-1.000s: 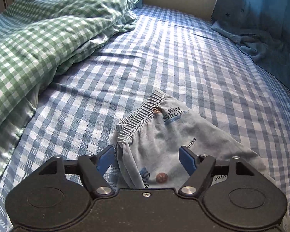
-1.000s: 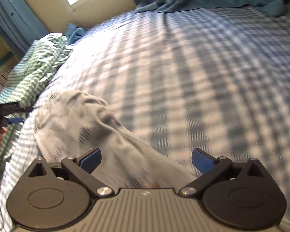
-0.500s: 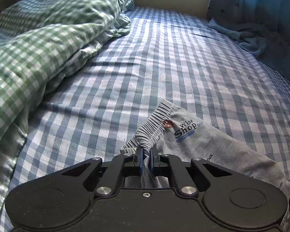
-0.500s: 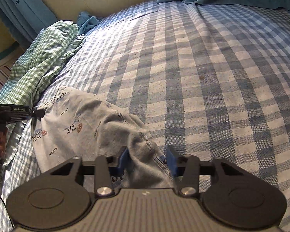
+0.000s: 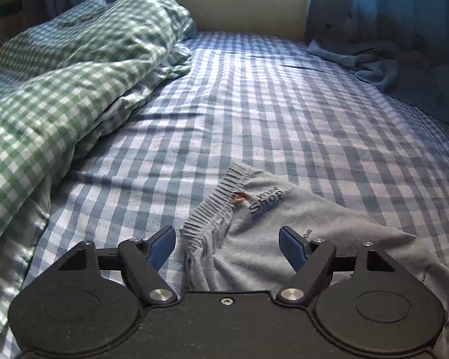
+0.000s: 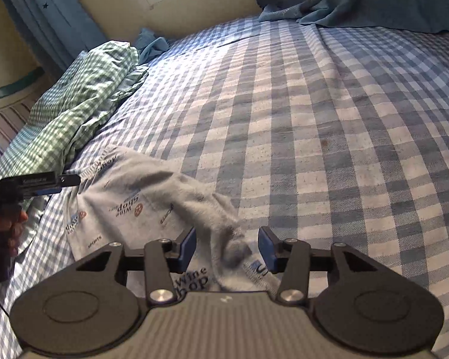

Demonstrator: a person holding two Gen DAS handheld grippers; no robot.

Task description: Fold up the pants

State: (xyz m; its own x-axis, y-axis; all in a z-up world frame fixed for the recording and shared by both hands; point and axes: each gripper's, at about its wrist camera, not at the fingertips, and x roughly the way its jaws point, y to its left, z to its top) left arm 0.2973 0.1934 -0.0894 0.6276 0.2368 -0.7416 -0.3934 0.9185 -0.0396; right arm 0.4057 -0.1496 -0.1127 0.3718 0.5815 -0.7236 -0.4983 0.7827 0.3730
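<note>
Both grippers have just let go: the left gripper (image 5: 227, 246) stands wide open over the waistband of the grey pants (image 5: 284, 233). The right gripper (image 6: 227, 249), jaws just opening to about half and holding nothing, straddles the bunched leg. The pants lie crumpled near the bed's (image 6: 344, 149) left edge, so the fold seems not finished.

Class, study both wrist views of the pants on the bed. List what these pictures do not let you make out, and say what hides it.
- Near end of the pants, left wrist view: covered by the left gripper body.
- Pants hem, right wrist view: blurred, partly behind the right gripper.
- Small print on the pants: too small to read.
- Person's hand, right wrist view: cut off by the left edge.
- Bed sides: beyond both frames.
</note>
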